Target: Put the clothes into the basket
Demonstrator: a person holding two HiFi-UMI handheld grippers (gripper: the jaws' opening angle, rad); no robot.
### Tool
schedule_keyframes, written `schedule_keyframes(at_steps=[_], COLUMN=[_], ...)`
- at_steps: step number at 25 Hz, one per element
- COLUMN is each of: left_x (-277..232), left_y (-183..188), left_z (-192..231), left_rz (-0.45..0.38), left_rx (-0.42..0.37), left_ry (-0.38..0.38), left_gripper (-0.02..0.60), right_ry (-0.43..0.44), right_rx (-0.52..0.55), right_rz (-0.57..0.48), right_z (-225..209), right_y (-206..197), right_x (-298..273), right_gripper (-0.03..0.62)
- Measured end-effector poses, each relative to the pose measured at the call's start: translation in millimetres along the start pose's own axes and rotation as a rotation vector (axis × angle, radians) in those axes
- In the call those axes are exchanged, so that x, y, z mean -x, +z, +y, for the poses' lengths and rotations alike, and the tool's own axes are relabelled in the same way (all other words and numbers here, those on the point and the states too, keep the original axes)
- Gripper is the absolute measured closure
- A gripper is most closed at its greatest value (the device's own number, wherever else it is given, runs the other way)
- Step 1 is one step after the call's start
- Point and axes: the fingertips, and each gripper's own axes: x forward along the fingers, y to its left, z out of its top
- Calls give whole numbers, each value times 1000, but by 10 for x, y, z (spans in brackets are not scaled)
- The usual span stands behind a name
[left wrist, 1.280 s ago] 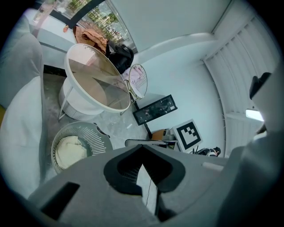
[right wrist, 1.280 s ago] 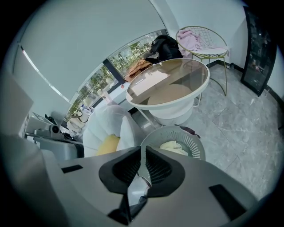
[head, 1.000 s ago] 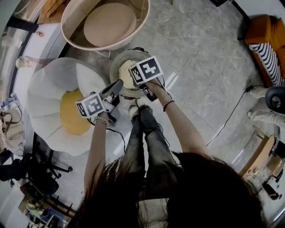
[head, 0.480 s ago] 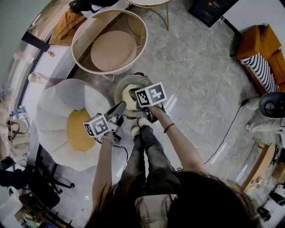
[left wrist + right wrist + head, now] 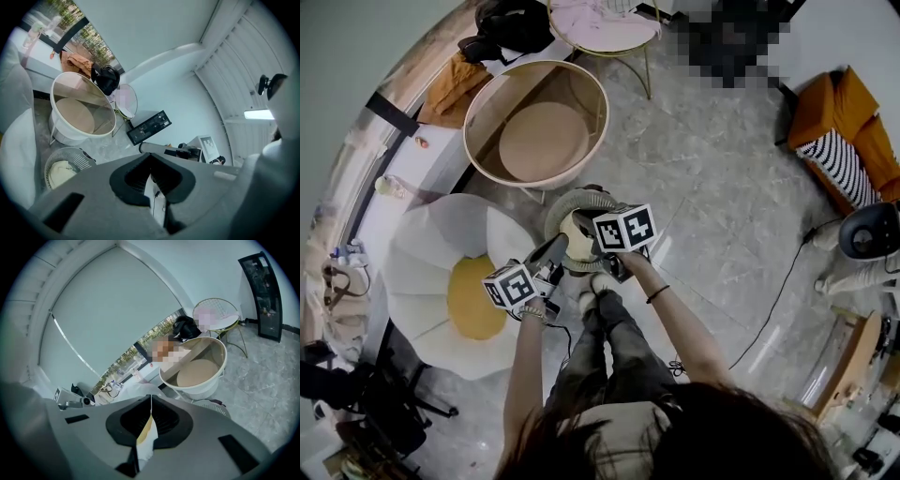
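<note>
Right gripper (image 5: 151, 397): jaws pressed together along a thin seam, no gap at the tips. Sliver of cream and white low in the seam; cloth or background, cannot tell. From the head view, right gripper (image 5: 586, 225) above the basket (image 5: 572, 197), clear of its rim.

Left gripper (image 5: 151, 154): jaws closed flat on each other as well. White strip with a thin dark line at the seam's base, not identifiable. From the head view, left gripper (image 5: 555, 251) just beside the basket's near-left rim, lower left of the right one.

Cream cloth (image 5: 575, 239) bunched inside the basket, down on its bottom. Same cream cloth (image 5: 61, 172) visible low left in the left gripper view.

Basket round, grey, slatted wall, standing on the grey marble floor (image 5: 722, 206) directly ahead of the person's feet.

Beyond the basket: round tub-shaped table (image 5: 542, 141). To its left: white petal-shaped seat (image 5: 422, 253) with a yellow centre.

Along the floor's far edge: wire chair (image 5: 600, 23) with pink fabric, black bag (image 5: 516, 23), orange garment (image 5: 455, 80). At the right edge: orange armchair (image 5: 839, 122) with a striped cushion.
</note>
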Motion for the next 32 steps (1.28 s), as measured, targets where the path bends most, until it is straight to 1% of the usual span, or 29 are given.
schedule_keyframes(at_steps=[5,8,11,17,22,27,32], left_x=[76,114,155,234,285,311,346], left_y=[65,47,82,233,336,375,398], left_z=[-244,-371,-481,-711,-851,-955,-975], left_rz=[-24,-8,-11,-64,-92,-123,-122], left_rx=[-70,-119,-165,-240,-314,-348,-382], left_ry=[-15,-16,-14,-12,-8,-15,-10], left_gripper=[571,571,571,571,571,571,571], right_ry=[44,85,124,173,193,195,208], right_rx=[-1,-15,21,84,117,159,153], right_rz=[-86,-127,-178,-246,-276,-293,-314], right_z=[203,321,474,680,802,874,906], right_y=[186,253,366,483,577,594,600], right_x=[196,303,413,604,710,785,808], right_gripper=[580,580,580,580,583,585,585])
